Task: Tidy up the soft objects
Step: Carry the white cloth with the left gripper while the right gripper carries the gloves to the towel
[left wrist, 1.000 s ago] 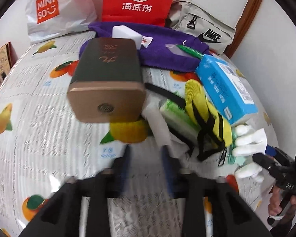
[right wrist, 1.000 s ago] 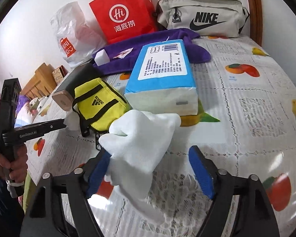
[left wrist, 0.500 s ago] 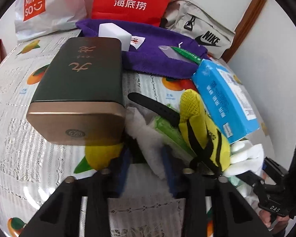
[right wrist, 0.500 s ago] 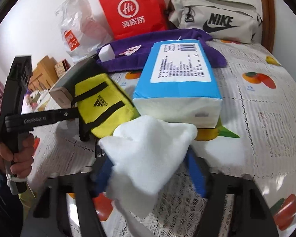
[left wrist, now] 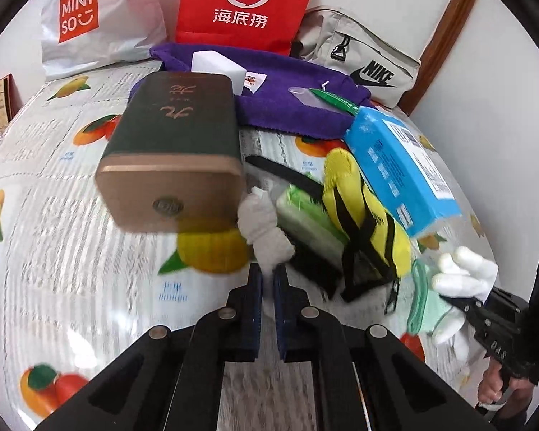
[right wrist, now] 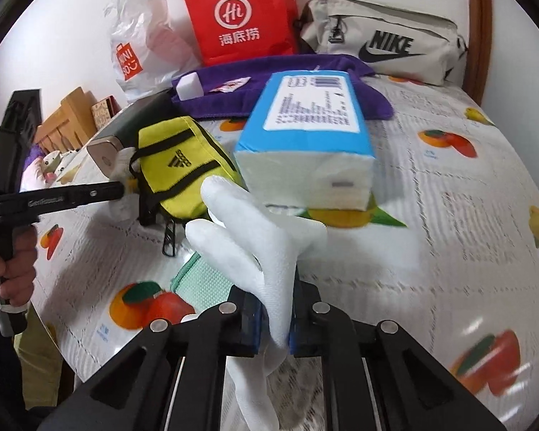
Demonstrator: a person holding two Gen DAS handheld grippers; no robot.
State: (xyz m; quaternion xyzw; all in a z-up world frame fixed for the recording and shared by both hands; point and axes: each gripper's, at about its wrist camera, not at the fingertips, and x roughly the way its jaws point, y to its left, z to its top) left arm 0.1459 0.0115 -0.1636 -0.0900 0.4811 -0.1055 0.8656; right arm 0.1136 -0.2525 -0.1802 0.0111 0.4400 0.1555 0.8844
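Landmark: the yellow pouch [left wrist: 363,212], lying on the fruit-print cloth of the table [left wrist: 72,251].

1. My left gripper [left wrist: 267,280]: clenched on a white cloth wad [left wrist: 266,230], just left of the pouch. I cannot make out what the wad is; its lower end is hidden between my pads.
2. My right gripper [right wrist: 275,309]: clamped on a white glove [right wrist: 258,237], held in front of the pouch; the cuff hangs below my frame, partly cut off.
3. Green pack [left wrist: 309,222]: tucked against the pouch's left side, half covered by its black strap.
4. Mint mesh piece [right wrist: 208,283]: in front of the pouch, mostly hidden behind the glove.
5. Blue tissue pack [right wrist: 309,136]: touching the pouch's right side.
6. Dark green box [left wrist: 176,151]: left of the pouch, blurred.
7. Purple towel [left wrist: 287,107]: behind the pouch, its far edge hidden by a red bag [left wrist: 248,3].
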